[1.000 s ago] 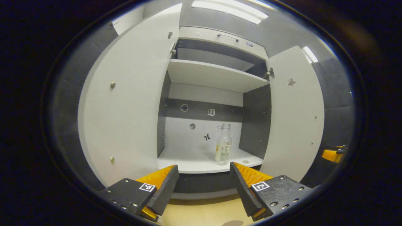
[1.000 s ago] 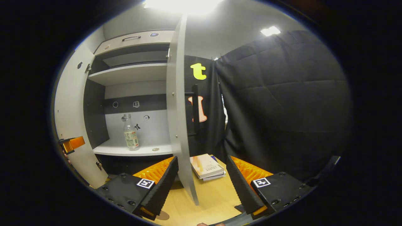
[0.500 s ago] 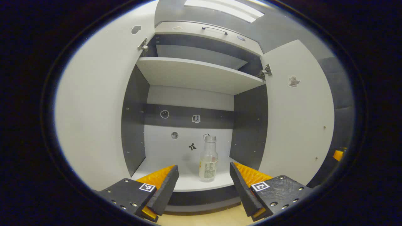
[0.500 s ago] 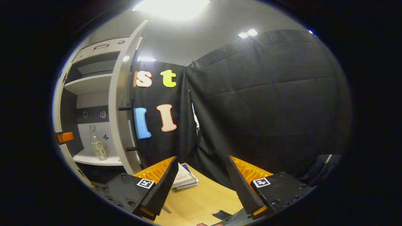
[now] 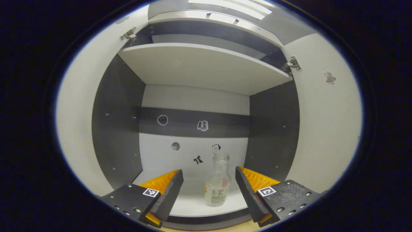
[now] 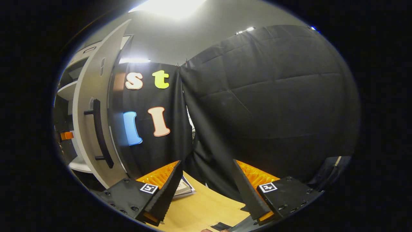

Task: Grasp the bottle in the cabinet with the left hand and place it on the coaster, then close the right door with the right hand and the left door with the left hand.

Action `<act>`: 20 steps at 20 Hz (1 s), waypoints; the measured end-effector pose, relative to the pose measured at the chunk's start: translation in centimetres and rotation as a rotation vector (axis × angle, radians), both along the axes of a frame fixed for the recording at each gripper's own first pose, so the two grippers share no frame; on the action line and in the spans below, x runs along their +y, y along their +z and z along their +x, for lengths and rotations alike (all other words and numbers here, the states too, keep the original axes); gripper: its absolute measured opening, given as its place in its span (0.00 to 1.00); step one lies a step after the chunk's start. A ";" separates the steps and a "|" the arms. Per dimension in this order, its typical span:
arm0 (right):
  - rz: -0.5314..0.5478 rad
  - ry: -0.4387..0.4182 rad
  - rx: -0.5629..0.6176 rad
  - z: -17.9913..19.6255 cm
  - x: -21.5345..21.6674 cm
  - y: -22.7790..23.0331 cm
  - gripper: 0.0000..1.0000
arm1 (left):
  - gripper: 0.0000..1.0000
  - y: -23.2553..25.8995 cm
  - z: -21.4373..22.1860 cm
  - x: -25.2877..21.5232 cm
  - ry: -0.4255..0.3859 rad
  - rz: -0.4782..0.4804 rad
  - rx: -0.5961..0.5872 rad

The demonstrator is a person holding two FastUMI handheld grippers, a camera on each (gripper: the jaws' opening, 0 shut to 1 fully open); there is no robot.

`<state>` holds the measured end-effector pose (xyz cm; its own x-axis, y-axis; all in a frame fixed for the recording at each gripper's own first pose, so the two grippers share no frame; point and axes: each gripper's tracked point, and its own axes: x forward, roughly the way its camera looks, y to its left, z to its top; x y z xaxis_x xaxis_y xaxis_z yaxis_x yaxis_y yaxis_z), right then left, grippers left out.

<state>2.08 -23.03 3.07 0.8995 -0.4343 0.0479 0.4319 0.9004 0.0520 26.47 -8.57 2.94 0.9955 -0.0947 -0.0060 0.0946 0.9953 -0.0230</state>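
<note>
Two grippers: both have their jaws spread wide and empty.
Bottle position: the clear glass bottle (image 5: 218, 184) stands on the cabinet's lower shelf (image 5: 193, 206), near its front edge and toward the right side wall.
Bottle axis: upright, neck up, label band low on the body; its long axis runs straight up, across the line on which the fingers would close.
Left gripper: the left gripper (image 5: 209, 190) looks straight into the cabinet, and the bottle sits in the gap between its fingers, somewhat right of centre, nearer the right finger (image 5: 249, 188) than the left finger (image 5: 169, 190).
Depth: the bottle appears to lie beyond the fingertips, untouched; how far in is hard to judge.
Nearer hand: the left one, by my reading; the right gripper (image 6: 206, 190) faces the black curtain, with the right door (image 6: 87, 129) and its bar handle (image 6: 99, 135) off to its left.
Coming move: likely a push forward with a small shift right to centre the body, then closing across it.
Risk: an off-centre approach could tip the bottle.
</note>
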 end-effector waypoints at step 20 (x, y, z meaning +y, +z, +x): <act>0.015 -0.061 0.023 3.8 -3.1 -1.6 0.98 | 0.60 -3.5 8.8 -3.3 -0.054 0.049 0.037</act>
